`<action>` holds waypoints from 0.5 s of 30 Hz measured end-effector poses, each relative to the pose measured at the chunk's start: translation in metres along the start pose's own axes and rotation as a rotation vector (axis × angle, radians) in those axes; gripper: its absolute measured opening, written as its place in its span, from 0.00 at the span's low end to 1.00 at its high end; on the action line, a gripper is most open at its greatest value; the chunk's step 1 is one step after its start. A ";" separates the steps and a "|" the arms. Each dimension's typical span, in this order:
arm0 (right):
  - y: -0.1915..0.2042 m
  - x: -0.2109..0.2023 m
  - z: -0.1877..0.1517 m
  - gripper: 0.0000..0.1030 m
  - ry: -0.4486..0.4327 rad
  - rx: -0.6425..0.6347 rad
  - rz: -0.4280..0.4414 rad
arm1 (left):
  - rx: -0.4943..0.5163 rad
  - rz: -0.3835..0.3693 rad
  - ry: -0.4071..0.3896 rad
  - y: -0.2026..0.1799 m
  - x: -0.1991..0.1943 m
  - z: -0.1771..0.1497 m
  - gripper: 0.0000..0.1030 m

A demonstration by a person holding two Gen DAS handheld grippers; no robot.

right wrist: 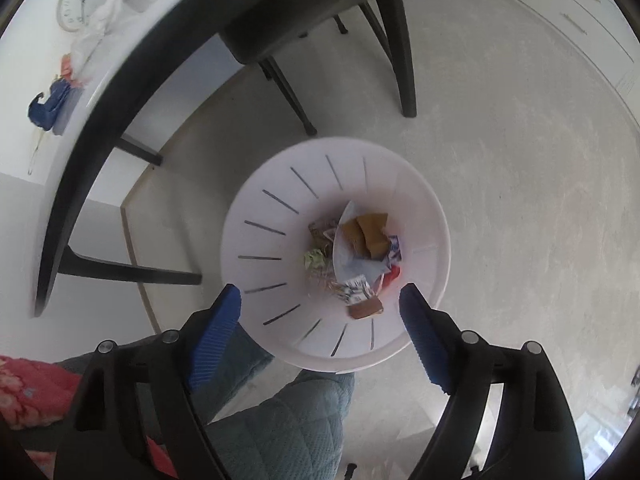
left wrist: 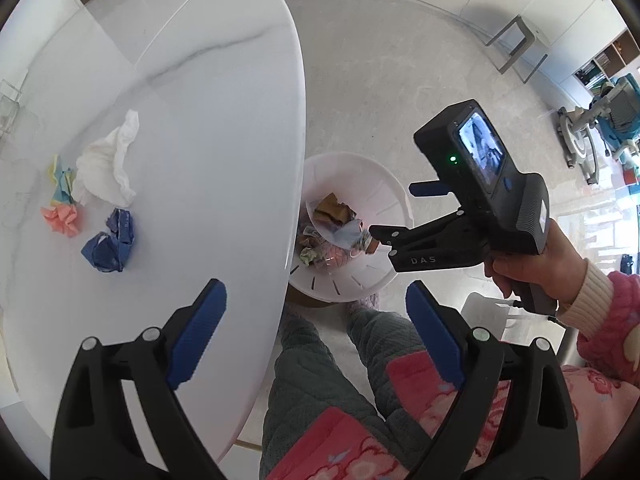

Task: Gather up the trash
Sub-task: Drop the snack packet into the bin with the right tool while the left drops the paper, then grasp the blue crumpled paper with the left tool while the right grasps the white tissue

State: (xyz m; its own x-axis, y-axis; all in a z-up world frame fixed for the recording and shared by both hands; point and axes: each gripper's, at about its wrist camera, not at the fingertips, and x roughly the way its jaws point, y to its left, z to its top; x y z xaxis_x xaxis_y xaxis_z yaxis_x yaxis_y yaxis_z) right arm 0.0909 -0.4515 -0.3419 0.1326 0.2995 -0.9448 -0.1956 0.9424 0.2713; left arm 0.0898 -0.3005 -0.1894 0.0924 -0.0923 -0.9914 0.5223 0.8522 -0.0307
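Now my right fingers (right wrist: 320, 304) stand wide apart with nothing between them, pointing down over the white bin (right wrist: 424, 216) on the floor, where wrappers and scraps (right wrist: 360, 252) lie. My left fingers (left wrist: 316, 304) are spread wide too, empty, over the counter (left wrist: 200, 80) edge; the crumpled blue paper (left wrist: 110, 246), white tissue (left wrist: 108, 168) and pink scrap (left wrist: 64, 218) lie well ahead of them, on the counter.

On my worktop (left wrist: 208, 80) four bits of trash: one white tissue (left wrist: 110, 168), one blue wrapper (left wrist: 110, 246), one pink paper ball (left wrist: 64, 218), one yellow-and-blue scrap (left wrist: 62, 182), one white bin (right wrist: 424, 208) below, one dark chair (right wrist: 296, 24), my two claws, left (left wrist: 316, 300) and right (right wrist: 320, 300).
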 end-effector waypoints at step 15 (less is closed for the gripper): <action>0.061 -0.158 0.026 0.98 -0.262 -0.081 -0.103 | -0.198 0.017 -0.135 0.083 -0.049 -0.024 0.85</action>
State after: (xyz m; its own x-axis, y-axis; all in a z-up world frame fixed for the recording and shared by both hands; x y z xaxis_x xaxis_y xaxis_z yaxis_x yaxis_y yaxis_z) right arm 0.0834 -0.4376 -0.1712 0.4003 0.2413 -0.8840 -0.2440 0.9580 0.1510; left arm 0.1080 -0.2130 -0.1463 0.2188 -0.1338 -0.9665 0.3449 0.9372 -0.0516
